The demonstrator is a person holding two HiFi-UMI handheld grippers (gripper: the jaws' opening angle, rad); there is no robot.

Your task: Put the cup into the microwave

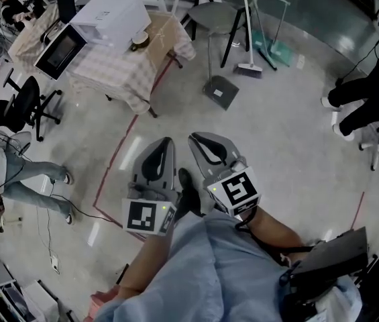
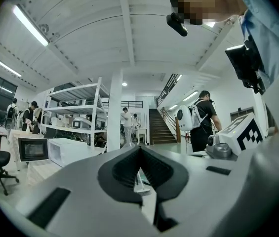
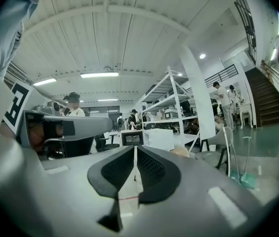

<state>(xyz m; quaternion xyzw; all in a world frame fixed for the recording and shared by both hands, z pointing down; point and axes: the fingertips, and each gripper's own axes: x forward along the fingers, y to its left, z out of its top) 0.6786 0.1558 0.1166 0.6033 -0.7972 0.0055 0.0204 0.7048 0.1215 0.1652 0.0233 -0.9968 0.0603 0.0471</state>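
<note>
Head view, approach stage: nearest the camera, the left gripper point(image 1: 163, 146) and the right gripper point(image 1: 204, 143) are held side by side and roughly level in front of the person's pale blue sleeves. The left gripper view and the right gripper view show each pair of pads brought together at the tips, closed on nothing. Beyond the grippers lies bare floor crossed by a red tape line point(image 1: 117, 154). Further off, well apart from both grippers, stands the table point(image 1: 125, 79) under a checked cloth. On it the cup point(image 1: 139, 41) sits just beside a white box point(image 1: 112, 15), and the microwave point(image 1: 60, 51) stands at the table's left end with its dark window showing; its door appears shut, though it is small in every view. To the right of the table, at about the same remove, are a dustpan point(image 1: 221, 91) and a broom point(image 1: 248, 64). Judged step: walking up to the table, with no part of the task proper yet done. To do it well, come squarely to the side where the cup stands, pass clear of the dustpan, and part one gripper's jaws only once the cup is near; the other gripper will probably be needed for the microwave door, so it should arrive free
</note>
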